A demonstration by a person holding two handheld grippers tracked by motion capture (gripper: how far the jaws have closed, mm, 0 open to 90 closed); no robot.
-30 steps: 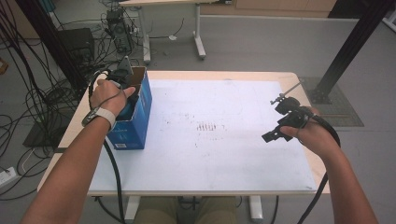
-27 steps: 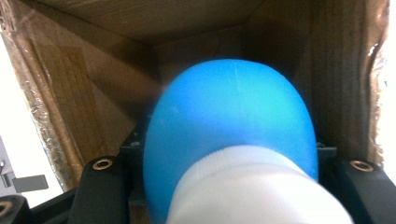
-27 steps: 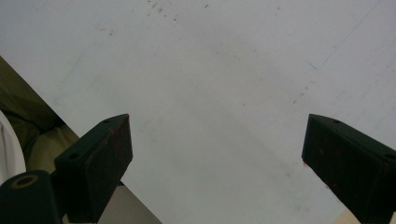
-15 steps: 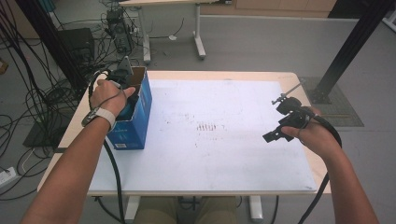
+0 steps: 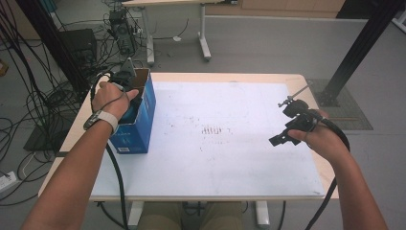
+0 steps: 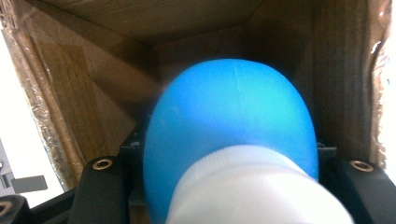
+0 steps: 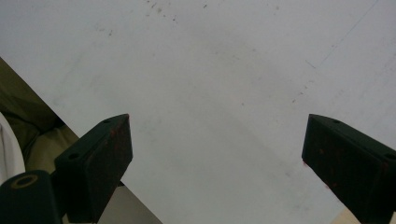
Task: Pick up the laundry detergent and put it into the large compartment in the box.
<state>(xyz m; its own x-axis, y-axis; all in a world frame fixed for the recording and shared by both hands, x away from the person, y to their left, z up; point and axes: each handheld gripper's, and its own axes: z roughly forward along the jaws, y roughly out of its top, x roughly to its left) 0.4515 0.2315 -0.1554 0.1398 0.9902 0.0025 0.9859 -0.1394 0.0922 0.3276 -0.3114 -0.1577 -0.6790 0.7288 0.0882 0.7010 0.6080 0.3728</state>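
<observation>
Left gripper view: my left gripper point(image 6: 224, 196) fingers are clamped on a blue bottle point(image 6: 229, 126), smooth, likely light and slippery, inside the cardboard box point(image 6: 60, 121); grip near the white cap point(image 6: 252, 186); right gripper point(image 7: 215, 163) fingers apart, empty
</observation>
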